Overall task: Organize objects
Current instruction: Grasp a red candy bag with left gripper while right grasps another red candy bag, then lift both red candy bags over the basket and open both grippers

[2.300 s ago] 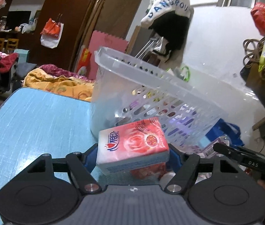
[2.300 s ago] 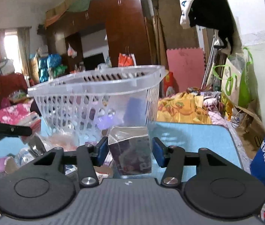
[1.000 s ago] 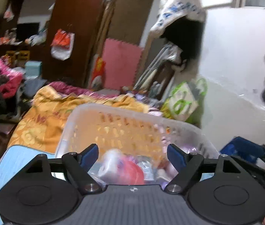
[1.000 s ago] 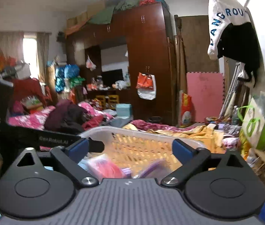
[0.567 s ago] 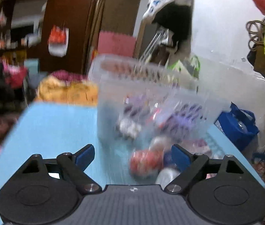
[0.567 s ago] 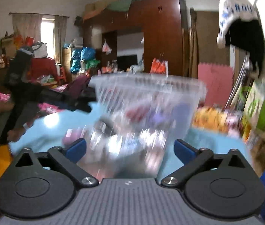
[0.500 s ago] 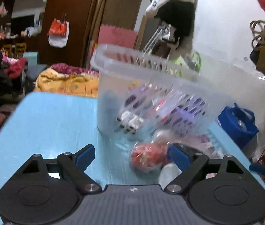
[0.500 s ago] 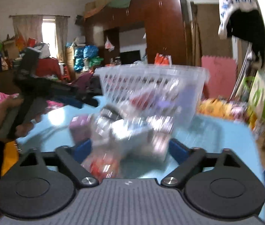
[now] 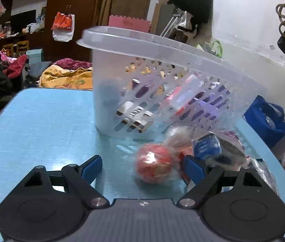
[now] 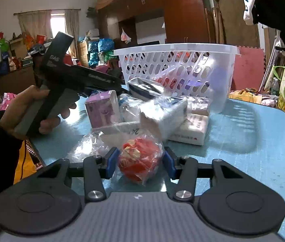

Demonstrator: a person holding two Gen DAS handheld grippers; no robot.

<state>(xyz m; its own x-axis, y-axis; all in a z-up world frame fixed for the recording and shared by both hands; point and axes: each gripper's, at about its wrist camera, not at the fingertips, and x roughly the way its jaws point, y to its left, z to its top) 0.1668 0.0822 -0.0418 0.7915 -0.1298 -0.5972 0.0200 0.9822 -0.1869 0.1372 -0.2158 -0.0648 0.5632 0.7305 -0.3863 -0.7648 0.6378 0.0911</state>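
A clear slotted plastic basket (image 9: 174, 84) stands on the blue table (image 9: 41, 125) with several packets inside; it also shows in the right wrist view (image 10: 178, 70). A red ball wrapped in clear plastic (image 9: 153, 162) lies in front of it, with a blue-labelled packet (image 9: 206, 147) beside it. My left gripper (image 9: 142, 168) is open and empty, low over the table, with the red ball between its fingers but untouched. My right gripper (image 10: 139, 161) is partly closed around a red wrapped ball (image 10: 140, 159); contact is unclear. A purple box (image 10: 102, 106) and white tissue packs (image 10: 190, 129) lie behind it.
The left hand-held gripper (image 10: 67, 86) shows at the left in the right wrist view. A blue bag (image 9: 267, 117) sits past the table's right edge. Bedding, a wardrobe and clutter fill the room behind. The table's left half (image 9: 31, 121) is bare blue surface.
Both grippers let go of their packets over the basket, then came down to the table. The left one has closed in on the red ball; the right jaws have narrowed around a red ball.
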